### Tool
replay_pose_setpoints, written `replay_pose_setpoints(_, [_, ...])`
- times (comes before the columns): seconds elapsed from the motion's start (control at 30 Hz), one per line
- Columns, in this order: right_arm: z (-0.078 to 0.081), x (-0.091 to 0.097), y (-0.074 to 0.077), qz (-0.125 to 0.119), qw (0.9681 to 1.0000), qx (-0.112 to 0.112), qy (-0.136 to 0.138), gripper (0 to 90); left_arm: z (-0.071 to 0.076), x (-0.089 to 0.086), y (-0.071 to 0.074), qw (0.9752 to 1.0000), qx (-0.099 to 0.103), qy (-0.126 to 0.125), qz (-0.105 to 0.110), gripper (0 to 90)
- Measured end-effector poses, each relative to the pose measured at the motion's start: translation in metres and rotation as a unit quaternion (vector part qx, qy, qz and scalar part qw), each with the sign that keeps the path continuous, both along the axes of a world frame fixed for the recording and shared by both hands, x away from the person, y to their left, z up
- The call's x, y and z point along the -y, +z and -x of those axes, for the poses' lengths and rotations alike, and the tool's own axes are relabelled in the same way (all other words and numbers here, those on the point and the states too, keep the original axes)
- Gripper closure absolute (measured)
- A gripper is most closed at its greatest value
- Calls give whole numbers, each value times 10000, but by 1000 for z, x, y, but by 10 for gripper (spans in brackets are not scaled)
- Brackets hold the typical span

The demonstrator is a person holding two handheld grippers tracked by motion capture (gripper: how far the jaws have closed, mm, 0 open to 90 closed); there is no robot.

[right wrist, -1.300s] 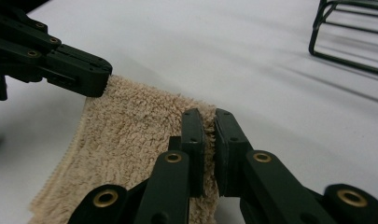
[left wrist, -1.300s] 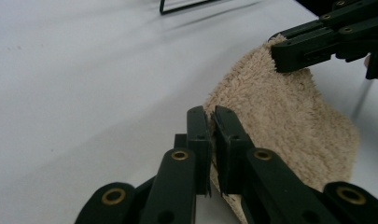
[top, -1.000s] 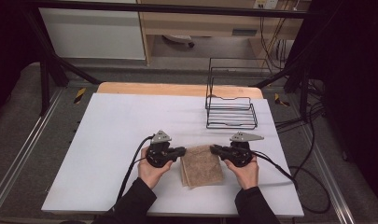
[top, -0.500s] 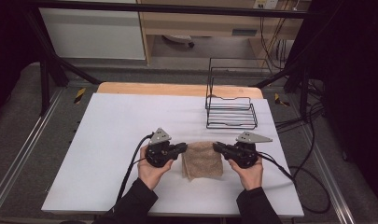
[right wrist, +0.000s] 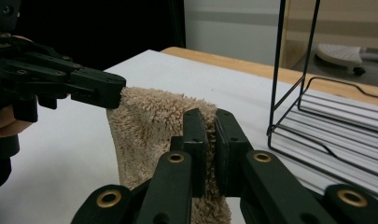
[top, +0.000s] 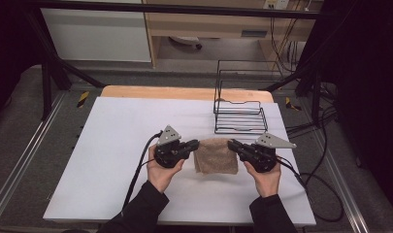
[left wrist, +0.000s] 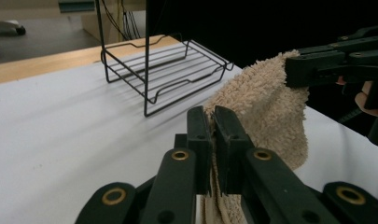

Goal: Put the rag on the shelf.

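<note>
- Towel (left wrist: 266, 107): its lower end runs off the left gripper view's bottom edge, behind the jaws.
- Wire rack (right wrist: 326, 116): cut off at 3 o'clock in the right gripper view.

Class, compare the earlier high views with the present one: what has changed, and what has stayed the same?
Both grippers, left gripper and right gripper, have lifted the beige terry towel off the white table; it now hangs between them instead of lying flat. Both jaws stay clamped on its upper corners. The black wire rack has not moved.
</note>
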State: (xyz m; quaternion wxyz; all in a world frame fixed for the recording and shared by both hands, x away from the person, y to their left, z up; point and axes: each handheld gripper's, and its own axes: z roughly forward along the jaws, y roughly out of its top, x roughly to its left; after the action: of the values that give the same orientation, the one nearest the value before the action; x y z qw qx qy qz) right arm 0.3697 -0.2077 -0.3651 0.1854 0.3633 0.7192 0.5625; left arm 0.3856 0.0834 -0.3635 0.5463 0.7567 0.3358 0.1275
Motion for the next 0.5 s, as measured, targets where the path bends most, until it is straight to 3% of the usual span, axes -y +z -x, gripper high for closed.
replay_pose_setpoints(0.5, [5,5,17,-79,9988,398,-278,848,-6,10,19,9994,296,46,174,852])
